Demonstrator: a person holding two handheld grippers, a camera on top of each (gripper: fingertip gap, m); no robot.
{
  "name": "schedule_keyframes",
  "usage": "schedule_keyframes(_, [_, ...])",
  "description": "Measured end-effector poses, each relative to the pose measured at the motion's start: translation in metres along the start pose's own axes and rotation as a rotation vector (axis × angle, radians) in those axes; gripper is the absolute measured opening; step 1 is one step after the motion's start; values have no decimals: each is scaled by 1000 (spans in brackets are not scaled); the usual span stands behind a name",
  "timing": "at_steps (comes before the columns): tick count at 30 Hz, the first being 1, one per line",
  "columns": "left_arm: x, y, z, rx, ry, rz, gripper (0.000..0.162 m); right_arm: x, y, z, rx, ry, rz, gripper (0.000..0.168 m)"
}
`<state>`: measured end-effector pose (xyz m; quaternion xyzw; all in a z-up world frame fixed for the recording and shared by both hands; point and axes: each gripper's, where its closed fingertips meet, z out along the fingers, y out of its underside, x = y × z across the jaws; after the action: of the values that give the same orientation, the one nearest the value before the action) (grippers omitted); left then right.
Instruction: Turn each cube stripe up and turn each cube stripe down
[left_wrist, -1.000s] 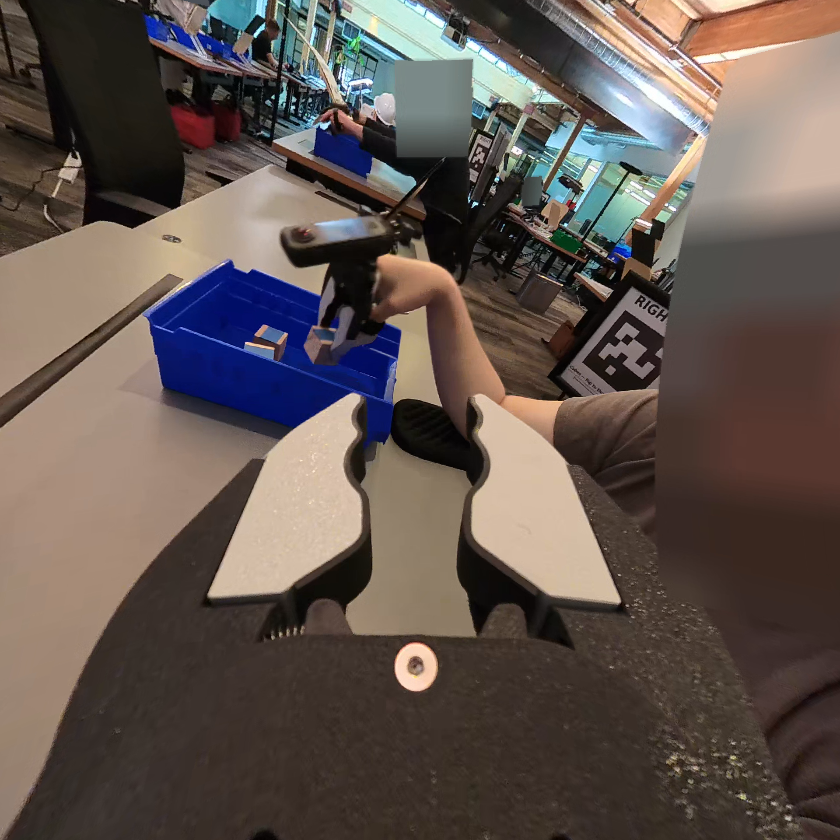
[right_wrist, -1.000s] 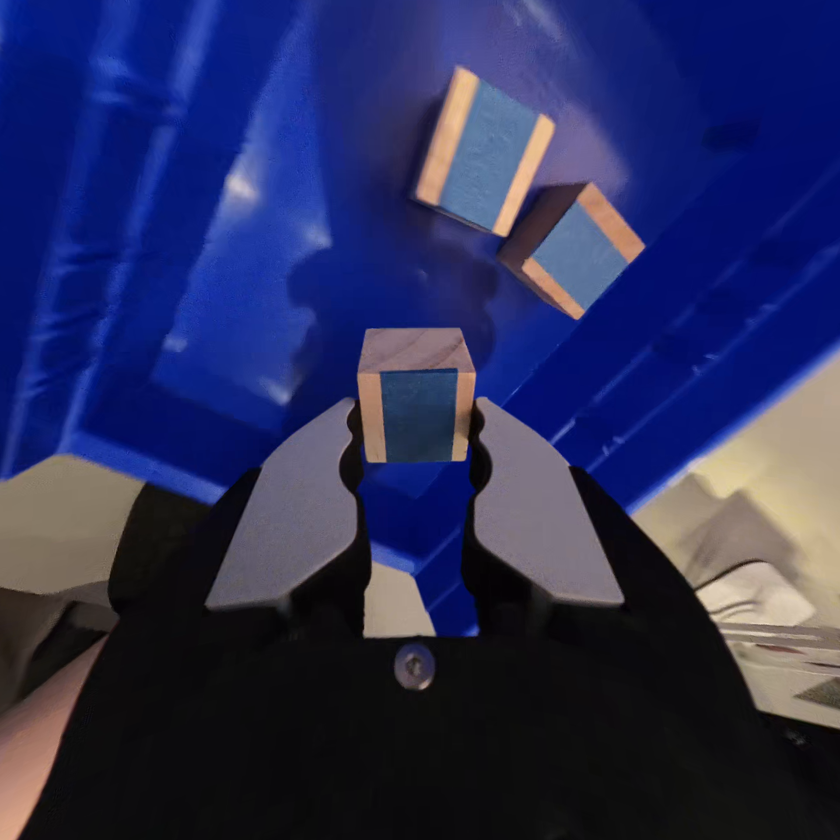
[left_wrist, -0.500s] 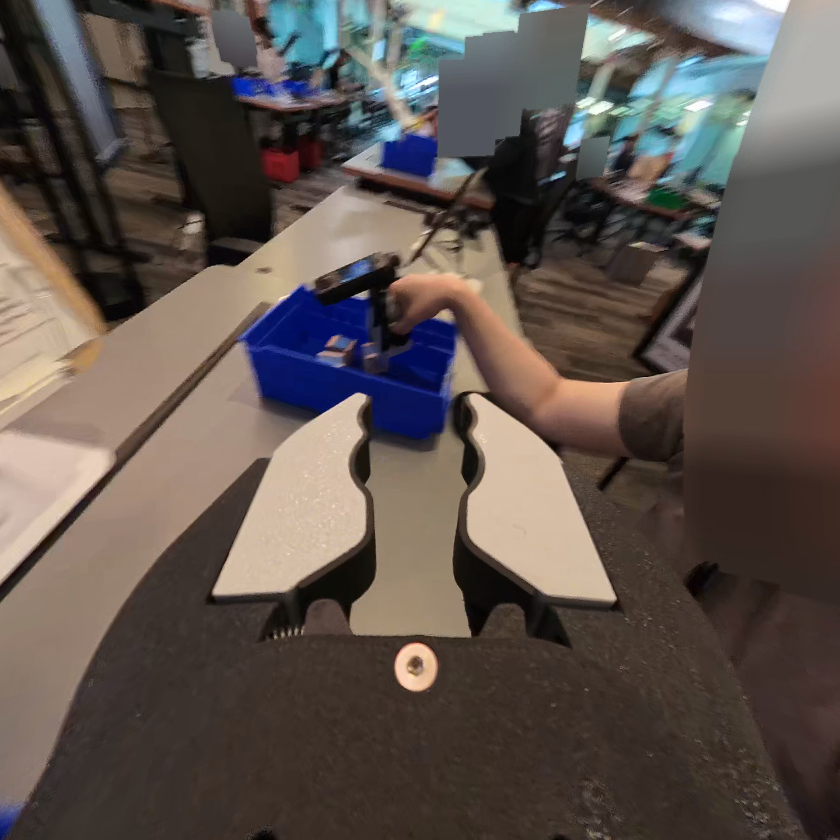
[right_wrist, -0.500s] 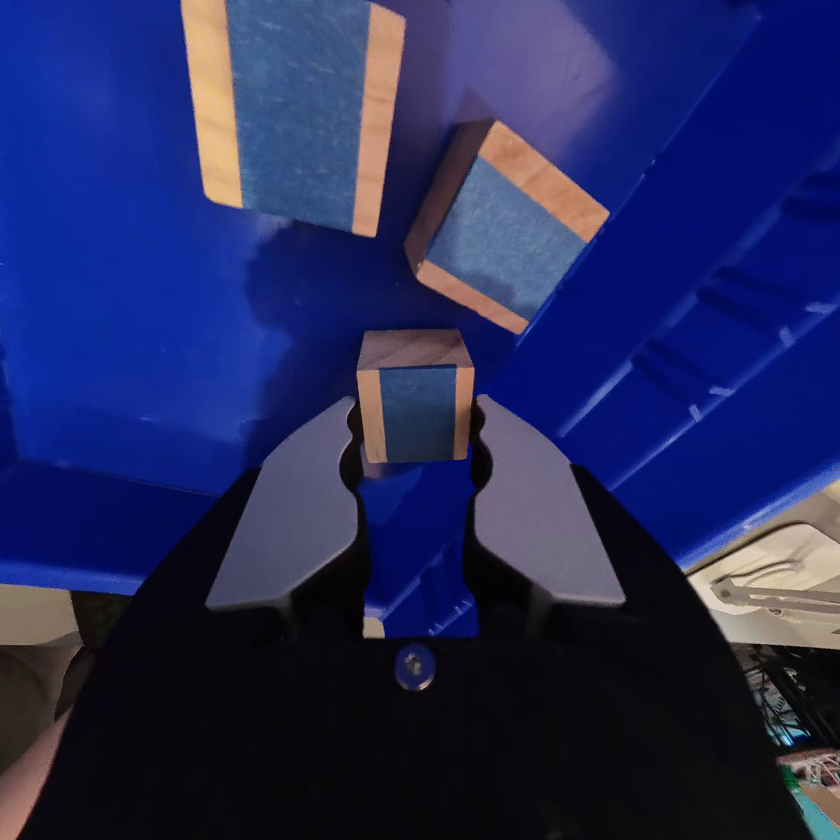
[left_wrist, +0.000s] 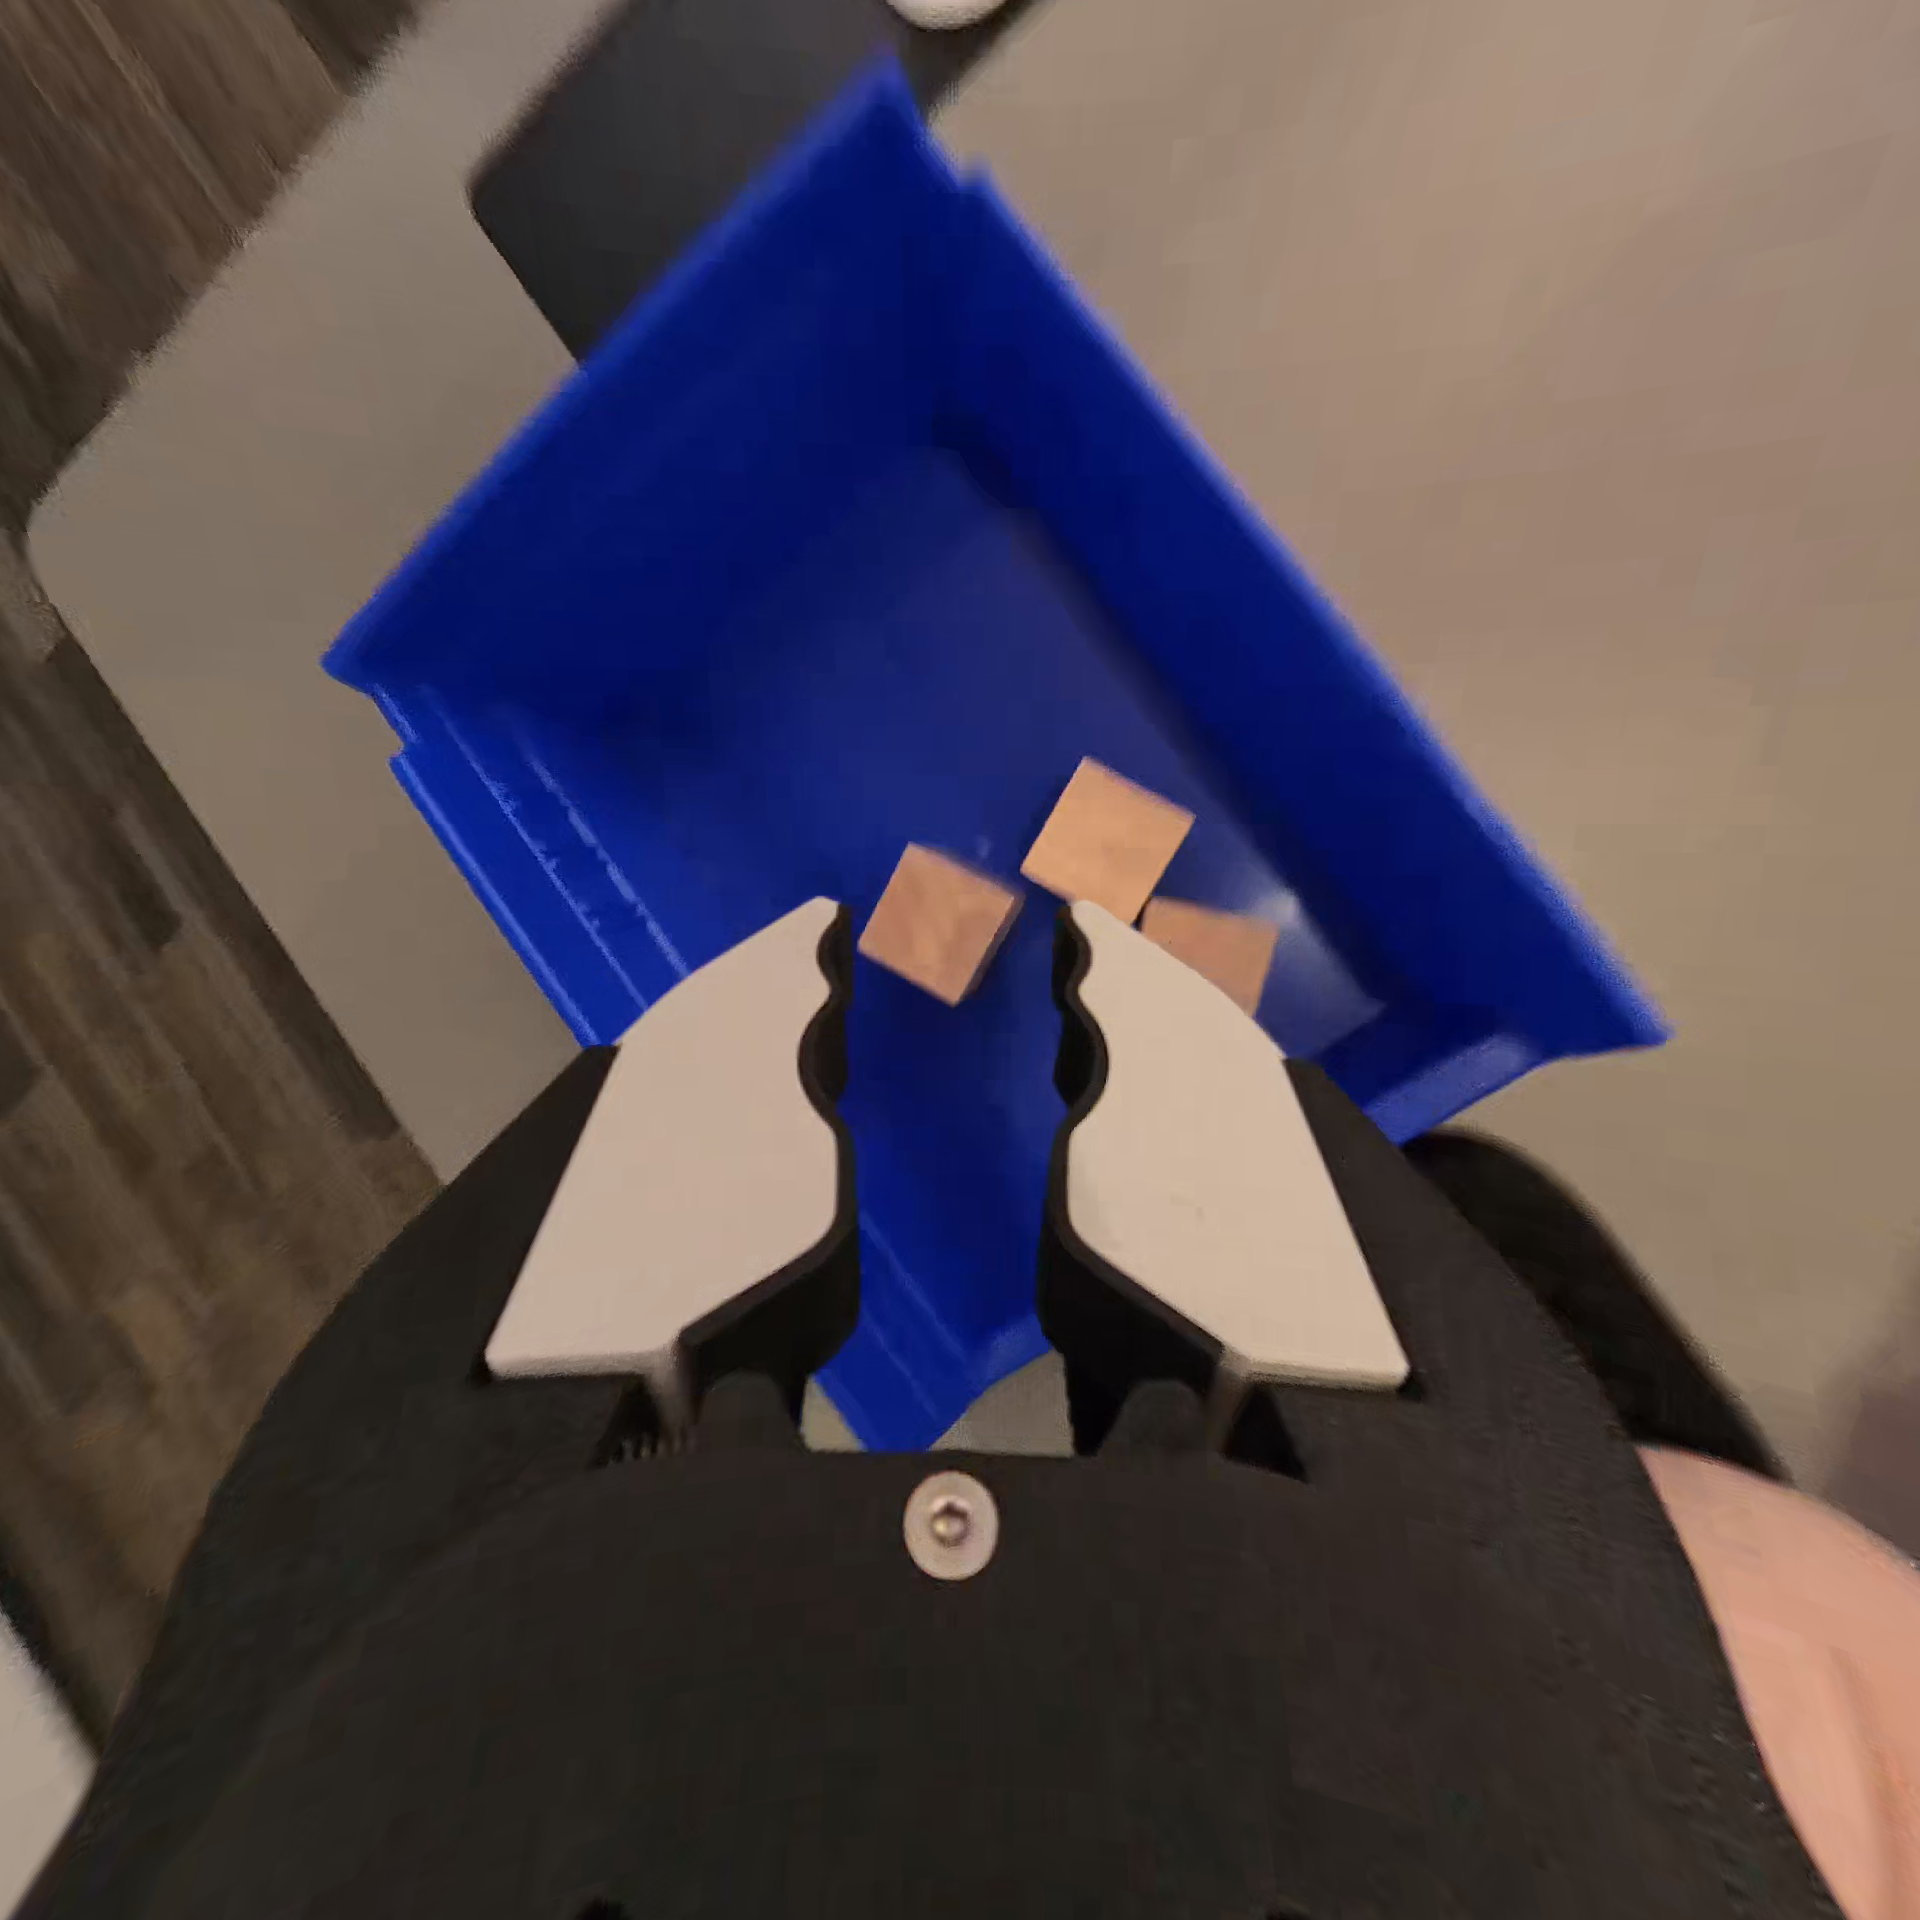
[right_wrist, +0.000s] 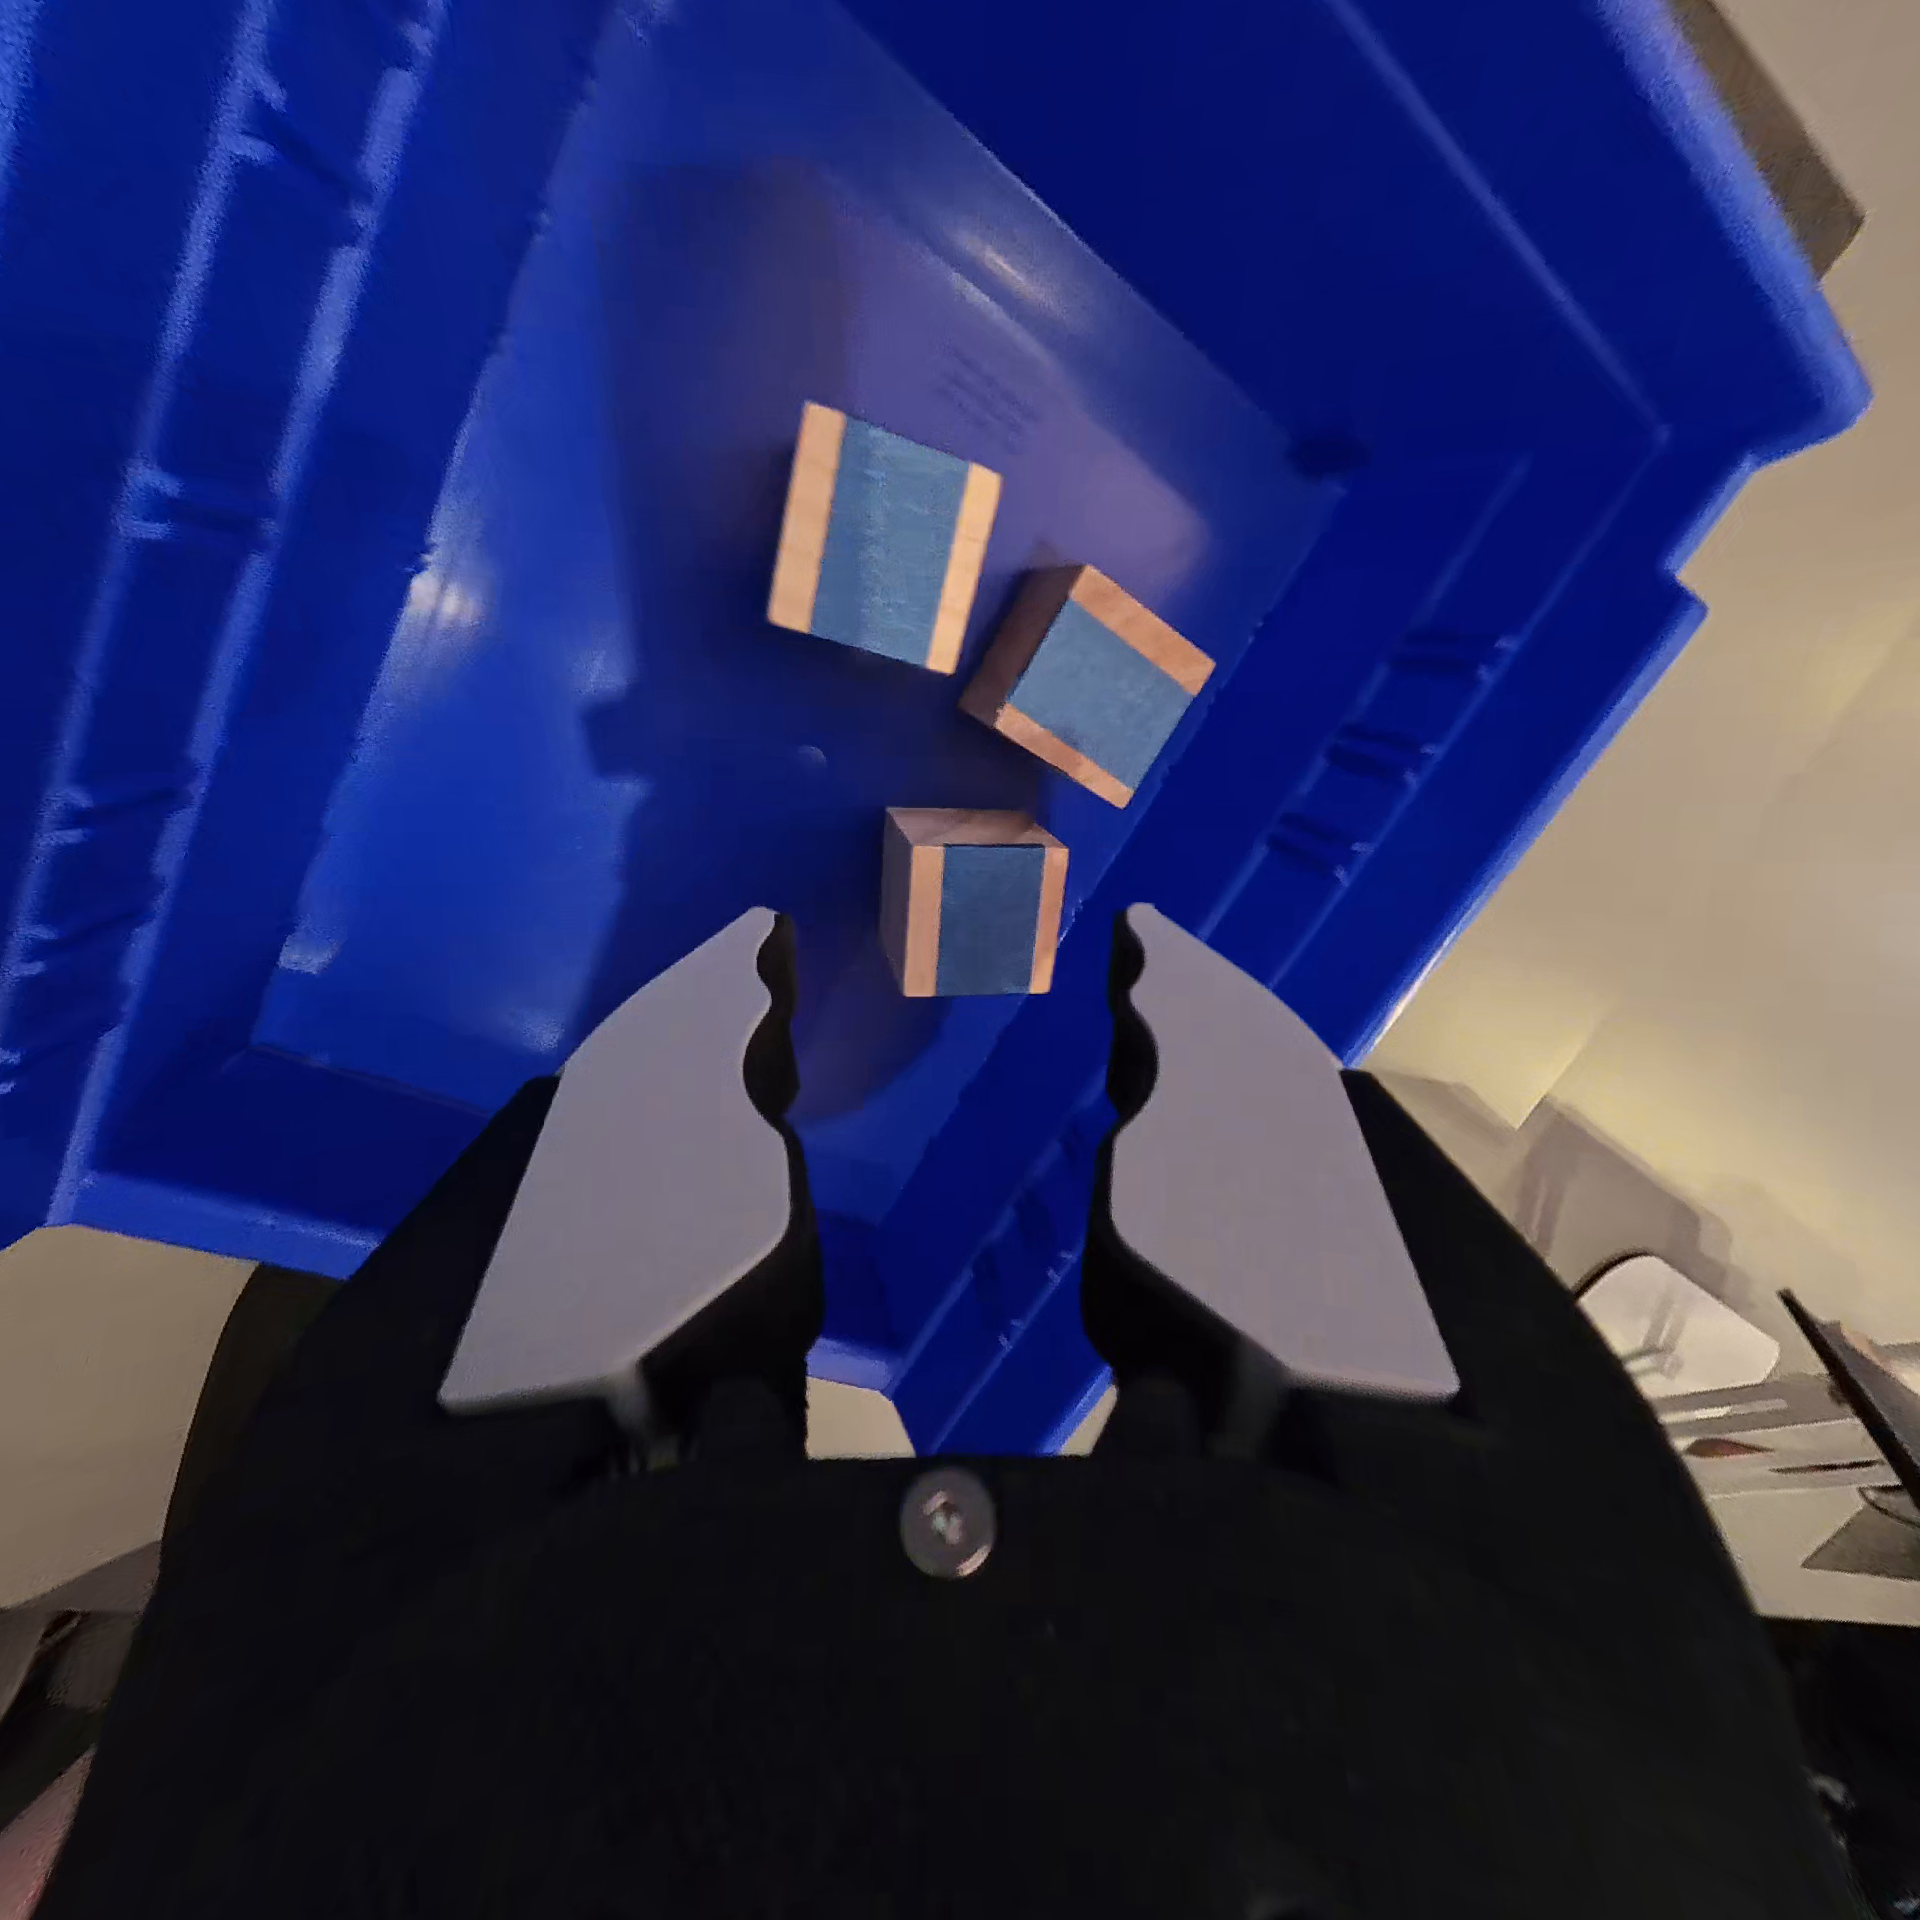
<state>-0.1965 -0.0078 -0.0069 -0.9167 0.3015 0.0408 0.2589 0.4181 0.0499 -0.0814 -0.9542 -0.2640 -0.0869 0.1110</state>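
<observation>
Three wooden cubes lie in a blue bin (right_wrist: 1455, 312). In the right wrist view two cubes (right_wrist: 883, 535) (right_wrist: 1086, 681) show a blue stripe on top, and the nearest cube (right_wrist: 977, 904) shows its stripe on the side facing me, with bare wood on top. My right gripper (right_wrist: 951, 920) is open and empty, just short of that cube. In the blurred left wrist view my left gripper (left_wrist: 945, 914) is open and empty above the bin (left_wrist: 675, 499). There the cubes (left_wrist: 940, 925) (left_wrist: 1107, 836) (left_wrist: 1210, 951) show only plain wood faces.
The bin stands on a grey table (left_wrist: 1455, 260) with a dark strip (left_wrist: 644, 156) behind it. Wood floor (left_wrist: 104, 935) lies past the table's left edge. A person's arm (left_wrist: 1818, 1662) is at the lower right. Papers and grey objects (right_wrist: 1766, 1455) lie beside the bin.
My right gripper opened, let go of the cube and drew back; the cube now rests on the bin floor. My left gripper swung from low over the table to above the bin, looking down.
</observation>
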Motion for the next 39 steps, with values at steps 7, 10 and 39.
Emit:
schedule_keyframes(7, [-8, 39, 45, -134, 17, 204, 40, -12, -4, -2, 0, -3, -61, 60])
schedule_keyframes(10, [-3, 47, 64, -176, 71, 229, 41, -12, -1, 0, -14, 4, -71, 60])
schedule_keyframes(39, [-26, -9, 51, -14, -131, 250, 46, -3, 2, -89, 238, 194, 35, 54])
